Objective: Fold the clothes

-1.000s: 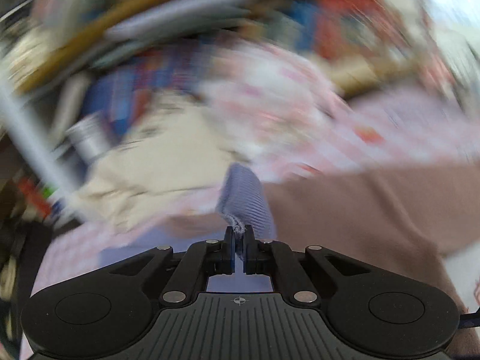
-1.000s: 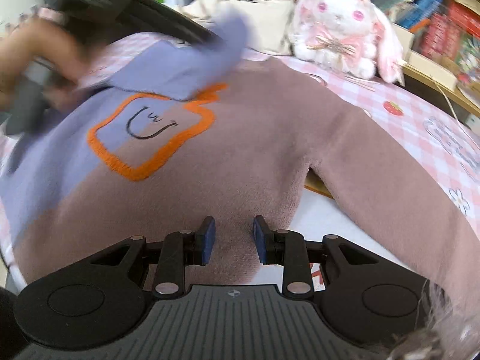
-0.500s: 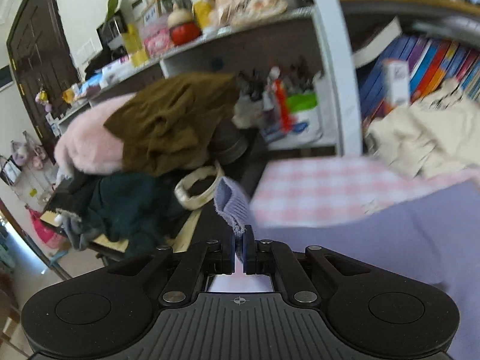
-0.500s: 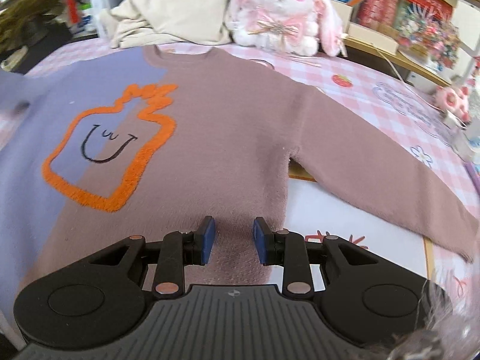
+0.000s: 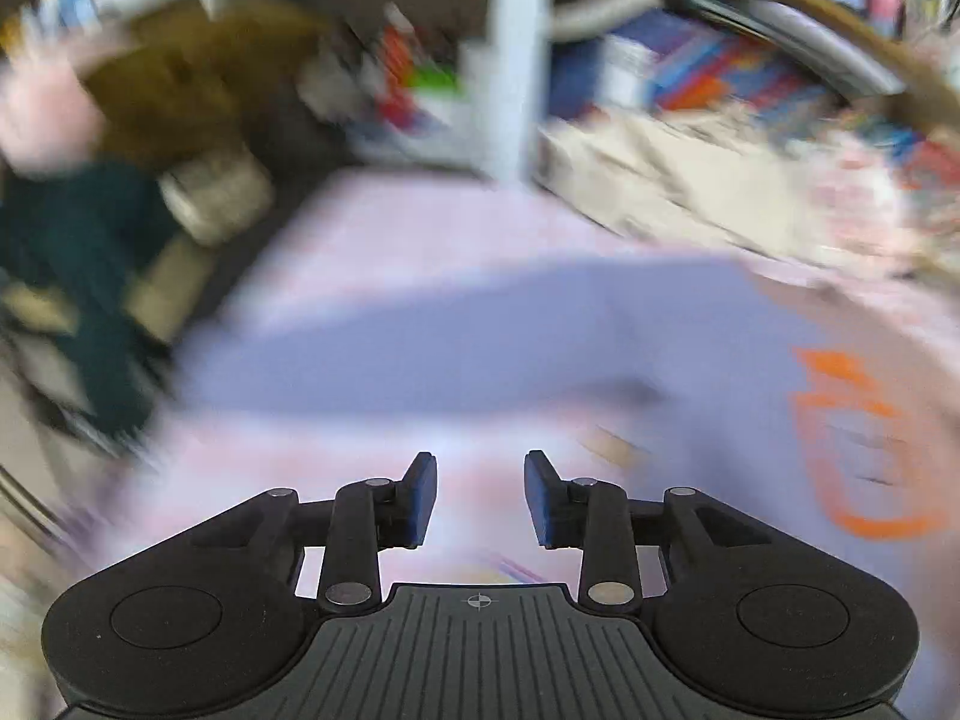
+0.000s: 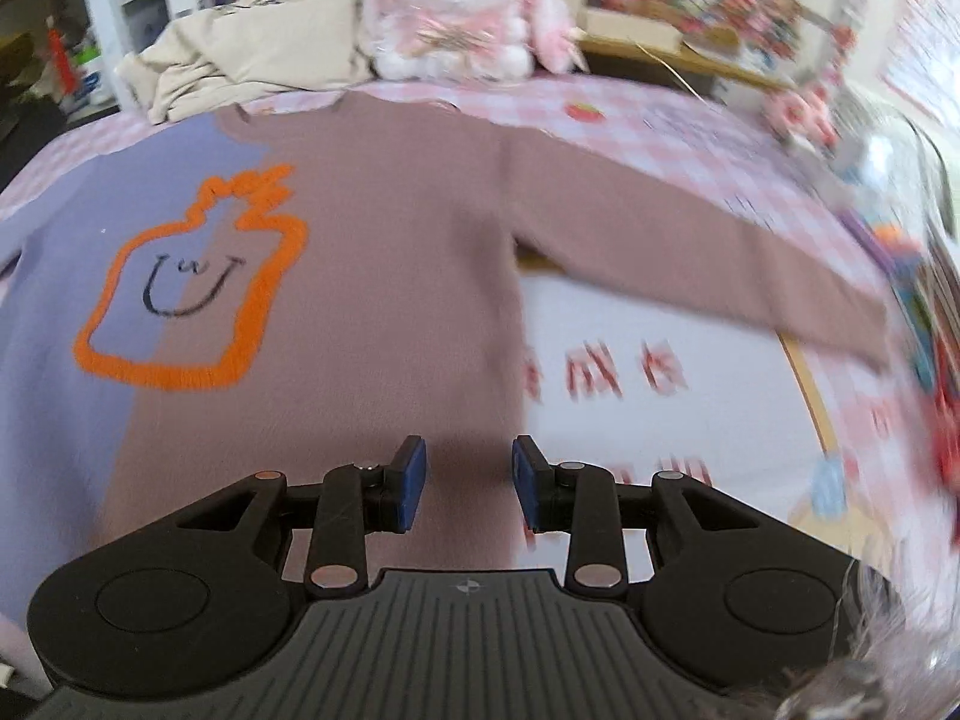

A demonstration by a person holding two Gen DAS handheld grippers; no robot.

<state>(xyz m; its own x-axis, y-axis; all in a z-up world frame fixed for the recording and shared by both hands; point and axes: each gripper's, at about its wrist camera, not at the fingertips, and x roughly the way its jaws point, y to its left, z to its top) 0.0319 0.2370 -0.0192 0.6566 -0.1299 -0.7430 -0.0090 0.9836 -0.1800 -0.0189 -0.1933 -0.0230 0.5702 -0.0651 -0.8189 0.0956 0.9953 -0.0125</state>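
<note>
The left tool (image 5: pixel 479 495) is opening, its jaws partly apart with nothing between them, hovering over the bench (image 5: pixel 372 468) near the sweater's purple sleeve (image 5: pixel 468 348). The right tool (image 6: pixel 468 483) is opening too, empty, above the sweater (image 6: pixel 384 252) lying spread flat on the bench.

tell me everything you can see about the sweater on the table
The sweater is a soft, fuzzy-looking knit, split into a lilac side and a dusty brown side, with an orange outlined bottle shape holding a drawn smiling face on the chest. It lies flat and face up on the pink checked tablecloth, collar toward the plush rabbit. The brown sleeve stretches out across a white mat; the lilac sleeve stretches out the other way. Neither gripper touches it.
</note>
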